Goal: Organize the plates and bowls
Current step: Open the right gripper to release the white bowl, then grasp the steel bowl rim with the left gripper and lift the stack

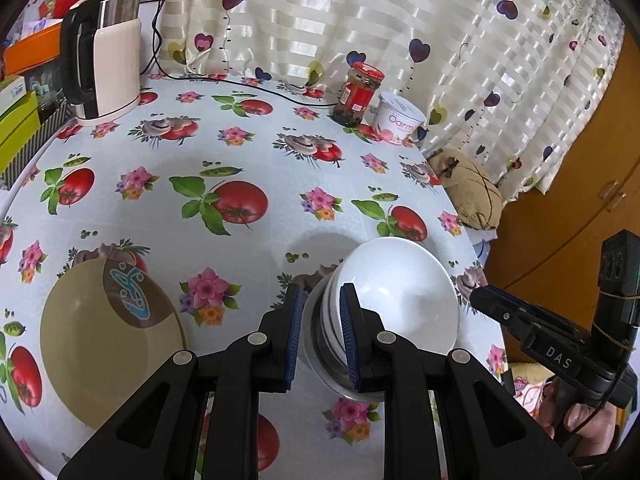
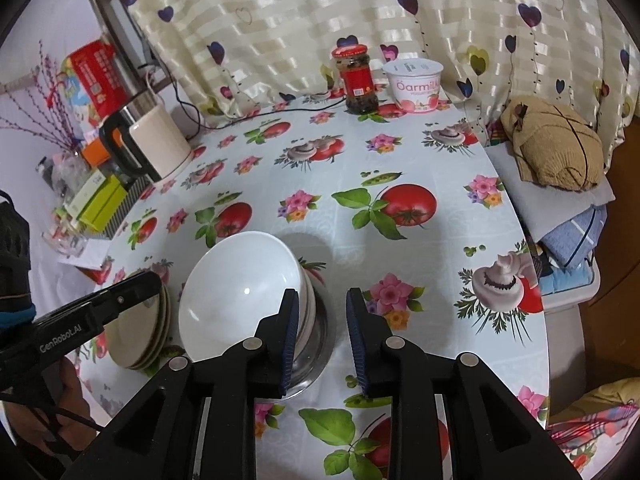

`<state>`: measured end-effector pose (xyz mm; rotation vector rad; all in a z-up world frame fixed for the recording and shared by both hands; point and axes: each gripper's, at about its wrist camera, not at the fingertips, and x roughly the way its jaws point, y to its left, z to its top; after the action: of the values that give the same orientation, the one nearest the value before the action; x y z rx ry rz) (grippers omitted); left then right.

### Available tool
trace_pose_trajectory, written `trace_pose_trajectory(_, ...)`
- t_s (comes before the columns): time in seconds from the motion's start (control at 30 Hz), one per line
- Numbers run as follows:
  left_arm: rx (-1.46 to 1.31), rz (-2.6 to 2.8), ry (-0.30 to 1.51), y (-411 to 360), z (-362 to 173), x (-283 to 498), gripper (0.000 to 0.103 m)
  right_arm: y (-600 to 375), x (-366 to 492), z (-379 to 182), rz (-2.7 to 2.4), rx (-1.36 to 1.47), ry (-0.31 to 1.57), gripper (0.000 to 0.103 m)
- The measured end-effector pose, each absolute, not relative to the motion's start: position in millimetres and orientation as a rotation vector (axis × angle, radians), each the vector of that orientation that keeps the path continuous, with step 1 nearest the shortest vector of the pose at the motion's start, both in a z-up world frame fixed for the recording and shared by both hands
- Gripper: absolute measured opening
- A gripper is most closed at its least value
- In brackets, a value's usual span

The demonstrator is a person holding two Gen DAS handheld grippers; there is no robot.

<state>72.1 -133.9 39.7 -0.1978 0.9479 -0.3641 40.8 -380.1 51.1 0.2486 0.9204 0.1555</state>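
A white bowl (image 1: 400,292) sits on top of a stack of bowls with a steel bowl (image 1: 324,360) at the bottom, near the table's right edge. My left gripper (image 1: 320,332) is open, its fingers straddling the stack's near rim without clamping it. A stack of tan plates (image 1: 108,340) lies to its left. In the right wrist view the white bowl (image 2: 240,292) and steel bowl (image 2: 316,344) lie just left of my open, empty right gripper (image 2: 322,336). The tan plates (image 2: 140,332) lie further left, partly hidden by the other gripper.
An electric kettle (image 1: 108,60) with its cord stands at the back left. A red-lidded jar (image 1: 358,94) and a yogurt tub (image 1: 398,118) stand at the back by the curtain. Boxes crowd the left side (image 2: 100,200). Folded cloth (image 2: 556,144) lies beyond the right table edge.
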Motion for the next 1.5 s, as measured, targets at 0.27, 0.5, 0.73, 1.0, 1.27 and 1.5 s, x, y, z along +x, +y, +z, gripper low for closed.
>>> trace_pose_trajectory(0.27, -0.211, -0.349, 0.956, -125.6, 34.5, 73.9, 0.020, -392.6, 38.4, 42.0, 0.150, 0.274, 0.931, 0.038)
trace_pose_trajectory(0.5, -0.225, -0.345, 0.978, -118.6, 24.9, 77.2, 0.020, -406.1, 36.6, 30.8, 0.143, 0.353, 0.956, 0.039)
trace_pose_trajectory(0.73, -0.237, -0.360, 1.019, -117.4, 11.7, 78.9, 0.020, -411.6, 35.1, 19.3, 0.144, 0.382, 0.993, 0.039)
trace_pose_trajectory(1.0, -0.264, -0.390, 1.068, -115.2, -2.1, 80.8, 0.020, -405.1, 37.1, 4.6, 0.181, 0.401, 1.033, 0.038)
trace_pose_trajectory(1.27, -0.271, -0.443, 1.115, -120.4, -15.2, 81.3, 0.020, -392.6, 40.4, -5.6, 0.221, 0.398, 1.070, 0.027)
trace_pose_trajectory(1.5, -0.282, -0.487, 1.152, -125.2, -23.9, 80.8, 0.020, -387.6, 42.6, -10.5, 0.232, 0.391, 1.089, 0.020)
